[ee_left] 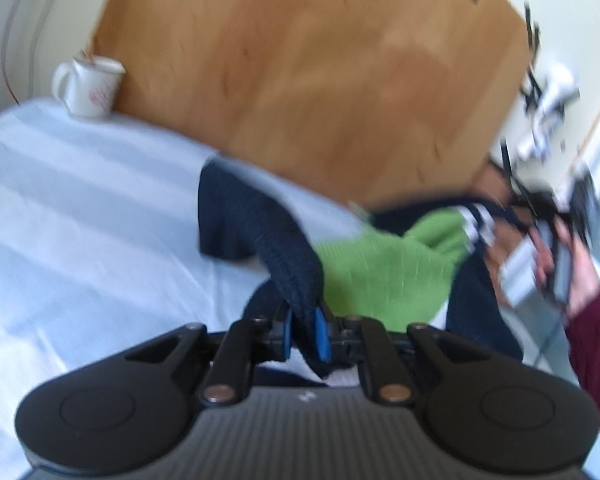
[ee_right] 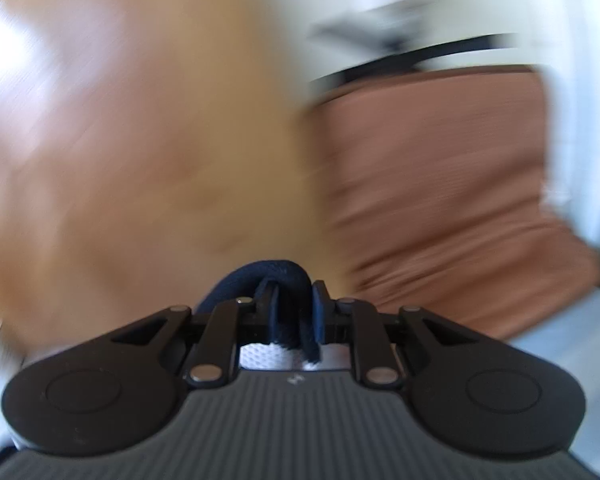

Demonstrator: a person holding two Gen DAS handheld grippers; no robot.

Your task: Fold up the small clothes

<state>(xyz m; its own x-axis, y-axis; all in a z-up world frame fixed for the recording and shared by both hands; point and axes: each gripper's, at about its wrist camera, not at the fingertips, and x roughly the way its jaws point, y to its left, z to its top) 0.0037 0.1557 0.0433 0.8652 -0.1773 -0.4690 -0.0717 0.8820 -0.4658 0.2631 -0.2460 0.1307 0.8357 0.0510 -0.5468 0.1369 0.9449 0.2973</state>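
Left wrist view shows the left gripper [ee_left: 306,334] with its blue pads [ee_left: 321,332] pinched tight on a dark navy knitted sock [ee_left: 256,232]. The sock runs up and away from the jaws in a raised ridge, and its far end lies on the pale blue cloth [ee_left: 80,208] that covers the near surface. Just beside it, to the right, lies a green knitted garment [ee_left: 384,268] with a navy and white striped cuff [ee_left: 478,224], partly on top of more dark fabric. A white mug [ee_left: 88,88] with red marks stands at the far left edge of the cloth, against the wooden floor [ee_left: 320,80]. At the right edge a hand [ee_left: 576,268] in a maroon sleeve [ee_left: 596,352] grasps the other tool — too blurred to make out.

In the right wrist view the right gripper [ee_right: 294,312] is closed on a fold of navy knit fabric [ee_right: 260,276] that loops over its tips — which garment it belongs to I cannot tell. Everything beyond is smeared: tan wood and a brownish ribbed fabric [ee_right: 440,200] to the right.
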